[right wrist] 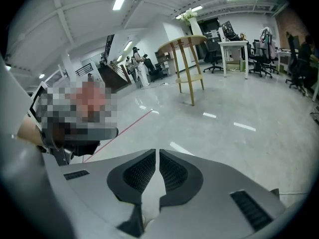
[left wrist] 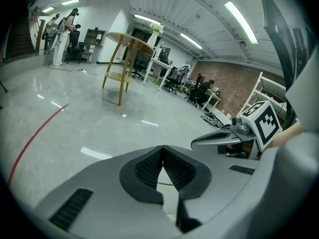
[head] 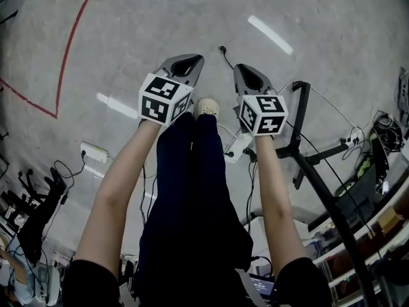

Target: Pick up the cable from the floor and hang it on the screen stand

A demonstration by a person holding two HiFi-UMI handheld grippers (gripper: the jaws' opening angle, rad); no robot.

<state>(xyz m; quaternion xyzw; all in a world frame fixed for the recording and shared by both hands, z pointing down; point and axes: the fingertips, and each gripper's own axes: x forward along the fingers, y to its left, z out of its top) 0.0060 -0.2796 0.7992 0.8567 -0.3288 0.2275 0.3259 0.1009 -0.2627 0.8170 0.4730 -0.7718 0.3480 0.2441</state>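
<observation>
Your left gripper [head: 190, 60] is closed, its jaws meeting on nothing. The thin black cable [head: 224, 54] lies on the floor [head: 128, 31] just ahead, between both tips. Your right gripper [head: 243, 70] is likewise closed and empty. The black screen stand [head: 300, 120] is just right of it.

Grey left gripper [head: 189, 61] and right gripper [head: 245, 73] bear black-and-white marker cubes [head: 165, 98]; a red line [head: 69, 43] marks the pale grey floor [head: 140, 18].
</observation>
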